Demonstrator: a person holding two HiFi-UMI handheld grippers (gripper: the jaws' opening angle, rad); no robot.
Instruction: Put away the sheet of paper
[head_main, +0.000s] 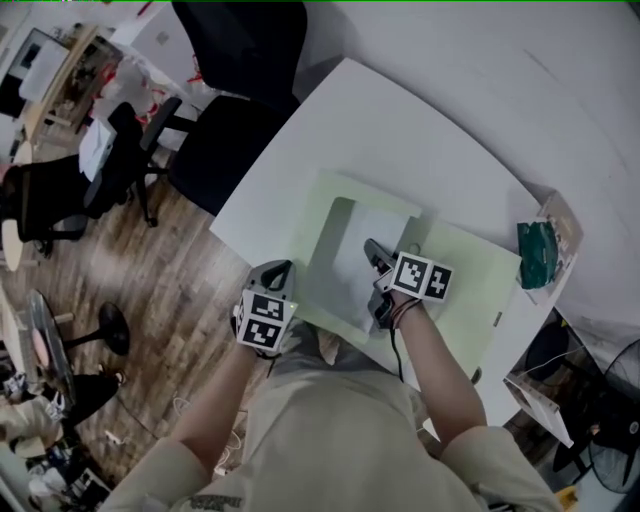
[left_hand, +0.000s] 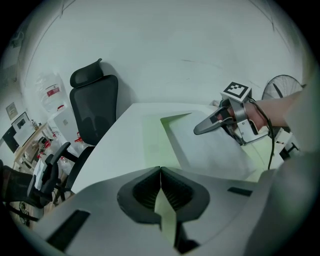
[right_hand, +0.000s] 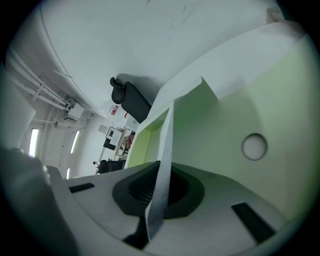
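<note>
A pale green folder (head_main: 470, 290) lies open on the white table (head_main: 400, 130). In the head view my left gripper (head_main: 277, 272) is at the folder's near left edge. Its jaws are shut on a raised green flap of the folder (left_hand: 166, 212). My right gripper (head_main: 372, 250) reaches over the folder's middle, shut on a white sheet of paper (head_main: 352, 275). In the right gripper view the sheet (right_hand: 161, 185) stands on edge between the pads, with the green folder (right_hand: 225, 110) spread behind it. The left gripper view shows the right gripper (left_hand: 206, 127) resting above the white sheet (left_hand: 215, 152).
A black office chair (head_main: 240, 60) stands beyond the table's far left edge. A dark green object (head_main: 540, 255) lies on papers at the table's right corner. A round fastener (right_hand: 254, 146) sits on the folder. A fan (left_hand: 282, 87) stands at the right.
</note>
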